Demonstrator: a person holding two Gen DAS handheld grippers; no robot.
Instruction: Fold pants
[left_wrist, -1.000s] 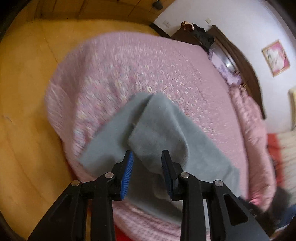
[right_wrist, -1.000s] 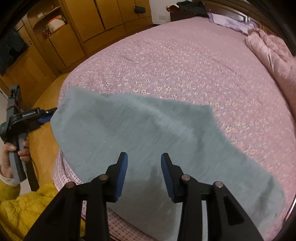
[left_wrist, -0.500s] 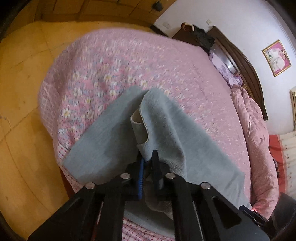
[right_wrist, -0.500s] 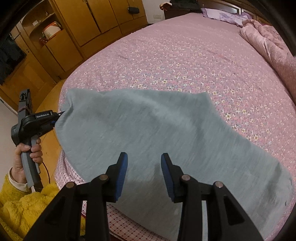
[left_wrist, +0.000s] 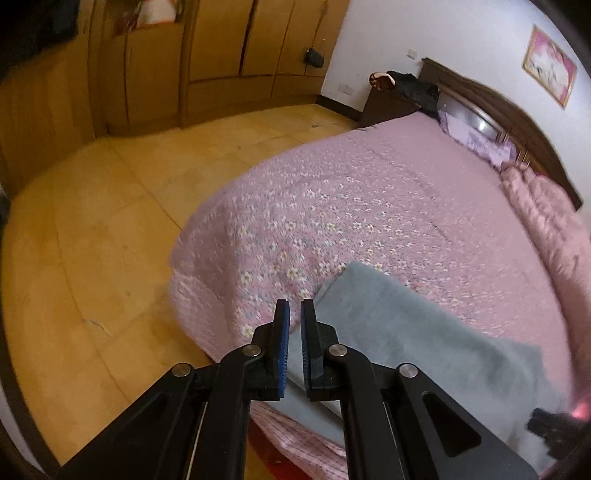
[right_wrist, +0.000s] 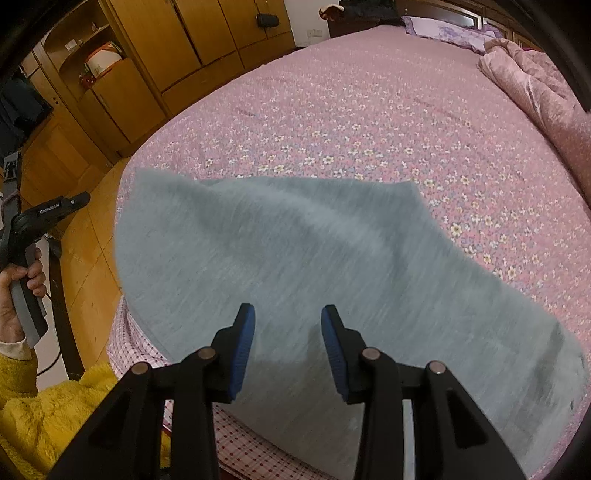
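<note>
The left gripper (left_wrist: 294, 310) is hanging off the bed's corner with its jaws drawn nearly together, only a thin slit showing between the blue pads, and nothing is lying in that slit; the near edge of the grey pants (left_wrist: 406, 332) is sitting just to the right of the jaws, apart from them, likely because this side of the cloth is already laid where it should be. In the right wrist view the same tool is showing as a black pistol-grip unit in the person's left hand (right_wrist: 18, 291), held out over the wooden floor (left_wrist: 92, 240) well to the left of the cloth. Moving right, the pants (right_wrist: 295, 266) are lying spread and doubled over the near corner of the pink flowered bedspread (right_wrist: 369, 110), one edge drooping over the bed's side, so the flat mattress is serving as the folding surface. The right gripper (right_wrist: 288, 325) is hovering above the near hem with its jaws wide apart and gripping nothing, which reads as lining up for the next pinch on the fabric. Beyond and to the right of these jaws a rumpled pink quilt (right_wrist: 535, 74) is bunched along the bed's far side, clear of the work.
</note>
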